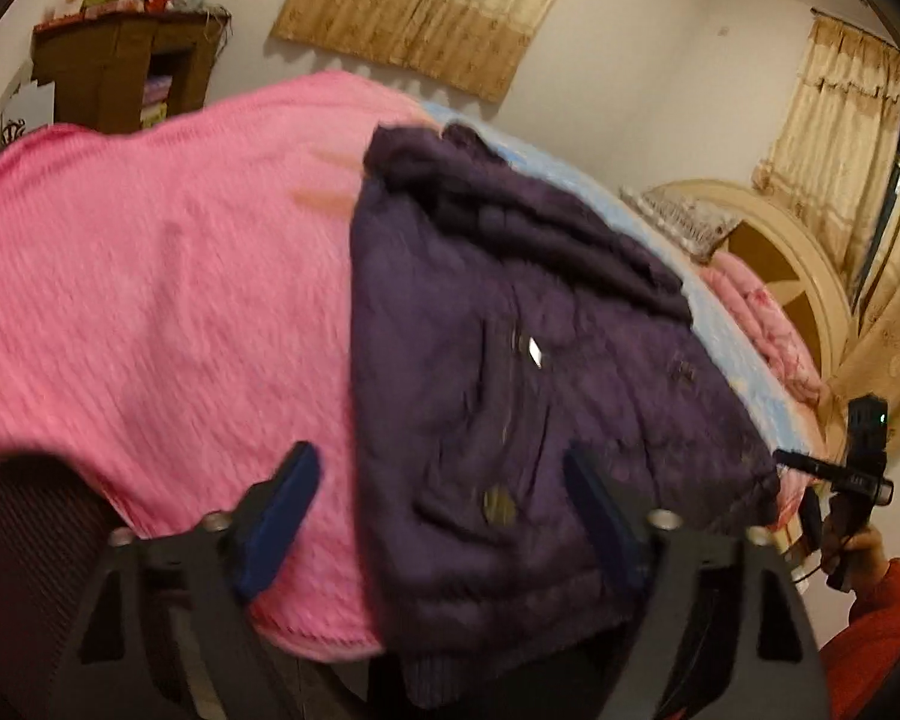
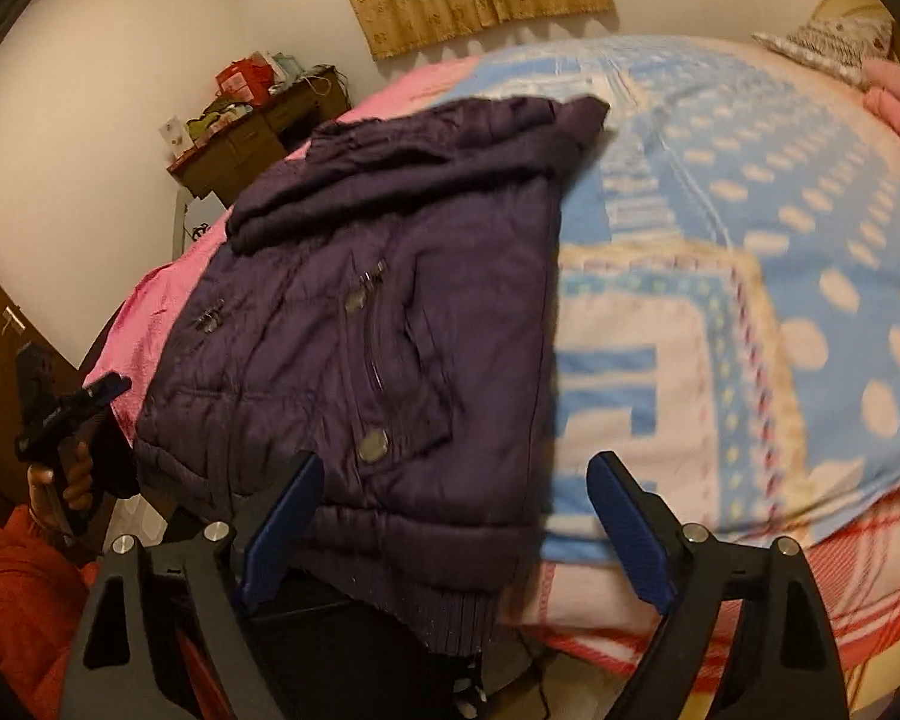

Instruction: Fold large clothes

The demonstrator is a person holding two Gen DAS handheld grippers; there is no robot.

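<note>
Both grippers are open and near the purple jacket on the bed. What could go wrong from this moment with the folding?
1. The purple jacket hangs its ribbed hem over the bed edge; a pull toward the person could slide it off.
2. The sleeve folded across its top lies loose and may fall open when the jacket is lifted.
3. The left gripper is over both the jacket and the pink blanket; the right gripper is beside the blue dotted blanket. Fingers might pinch bedding too.
</note>
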